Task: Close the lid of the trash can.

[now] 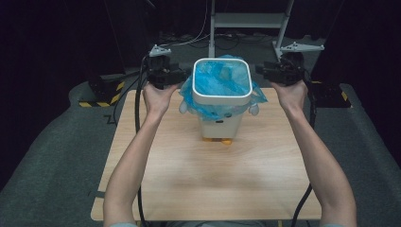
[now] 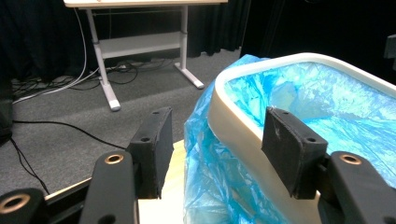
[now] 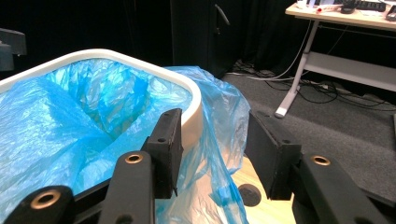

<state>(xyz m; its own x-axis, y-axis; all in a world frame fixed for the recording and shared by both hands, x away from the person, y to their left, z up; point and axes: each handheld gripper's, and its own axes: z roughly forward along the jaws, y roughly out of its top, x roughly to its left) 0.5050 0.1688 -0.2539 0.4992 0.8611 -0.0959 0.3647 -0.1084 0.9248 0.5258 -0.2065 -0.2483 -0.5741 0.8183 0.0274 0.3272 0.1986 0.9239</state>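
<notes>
One white bin (image 1: 222,94) stands at the far middle of the table (image 1: 208,184), a square tub with rounded corners and a thick rim. Its blue bag (image 1: 218,80) lines the inside, crinkled and glossy, and spills over the rim in loose folds down the sides. The left gripper (image 1: 182,74) sits just beside the bin's left edge, the right gripper (image 1: 265,71) at its right edge. Both have their jaws apart, straddling rim and bag without pressing.

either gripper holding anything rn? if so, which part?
Nothing held. Left gripper and right gripper straddle the bin rim and blue bag, fingers open.
</notes>
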